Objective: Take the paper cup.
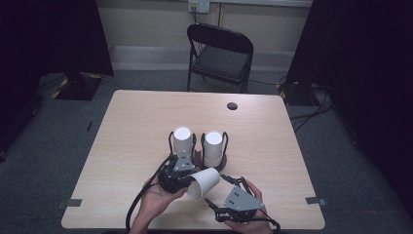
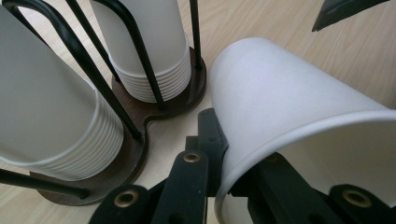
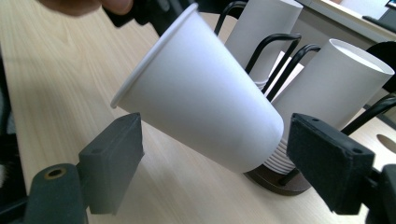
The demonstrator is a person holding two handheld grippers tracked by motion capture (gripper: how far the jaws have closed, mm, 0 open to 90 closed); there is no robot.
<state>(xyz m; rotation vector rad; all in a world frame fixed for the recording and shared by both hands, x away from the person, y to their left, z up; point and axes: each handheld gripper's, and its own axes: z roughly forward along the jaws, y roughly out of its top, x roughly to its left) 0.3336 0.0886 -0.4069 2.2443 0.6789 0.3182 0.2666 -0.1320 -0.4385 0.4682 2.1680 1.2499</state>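
- Pale wood-grain table point(image 1: 126, 146) on a grey carpeted floor, with dark curtains at both sides and a black folding chair point(image 1: 220, 54) behind its far edge.
- Left gripper point(image 1: 181, 181) sits at the near middle of the table in the person's left hand point(image 1: 157, 199), its jaws clamped tight on the rim of 1 white paper cup point(image 1: 203, 183).
- In the left gripper view, 1 black jaw lies inside the cup's mouth and the other outside, with the cup wall point(image 2: 289, 102) pinched between them.
- That cup is lifted off the table and tipped on its side, its mouth toward the left gripper and its closed base pointing toward the right gripper point(image 1: 220, 195).
- Right gripper is held in the person's right hand point(image 1: 249, 210), near the table's front edge, just to the right of the cup.
- Its 2 jaws stand wide apart, 1 on each side of the cup's base end; the right gripper view shows the cup point(image 3: 201, 93) between the pads point(image 3: 114, 154) with clear gaps, so they do not press on it.
- Just behind the held cup stands a dark wooden holder point(image 1: 220, 165) with black wire loops.
- It carries 2 upright stacks of white cups, the left stack point(image 1: 182, 142) and the right stack point(image 1: 213, 147), side by side.
- Farther back, a small round hole point(image 1: 232, 106) sits in the tabletop near the far edge.
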